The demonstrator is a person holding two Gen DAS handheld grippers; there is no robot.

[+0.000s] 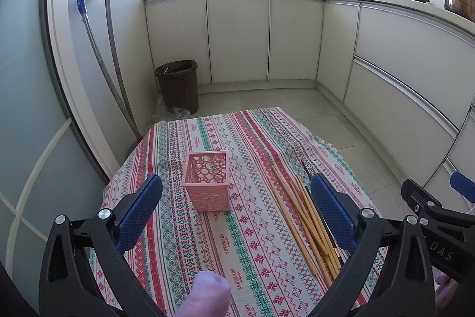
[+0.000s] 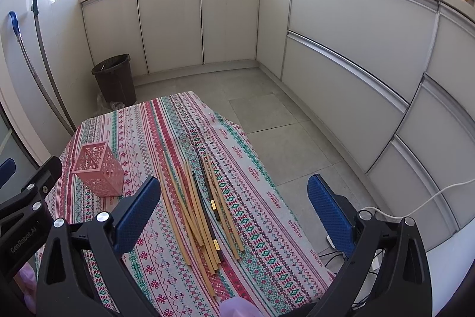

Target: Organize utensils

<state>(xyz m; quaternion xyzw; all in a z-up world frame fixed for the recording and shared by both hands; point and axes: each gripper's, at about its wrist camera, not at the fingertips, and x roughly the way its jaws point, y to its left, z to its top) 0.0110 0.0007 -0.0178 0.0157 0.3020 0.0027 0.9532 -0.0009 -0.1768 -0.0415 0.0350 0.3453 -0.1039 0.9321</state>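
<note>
Loose chopsticks (image 2: 199, 210) beside pink basket (image 1: 207, 183)

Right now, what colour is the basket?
Pink basket, perforated with circles; clearest in the left wrist view.

A woven cloth tablecloth (image 1: 252, 228) with matt stitched bands is covering the table. The pink basket (image 1: 207, 184) is looking like perforated matt plastic. At three o'clock from it, the chopsticks (image 2: 196, 207) are showing smooth pale wood, a few dark and lacquered. The left gripper (image 1: 237, 213) is wearing blue textured pads (image 1: 139, 213) on matt black plastic with metal rivets.
</note>
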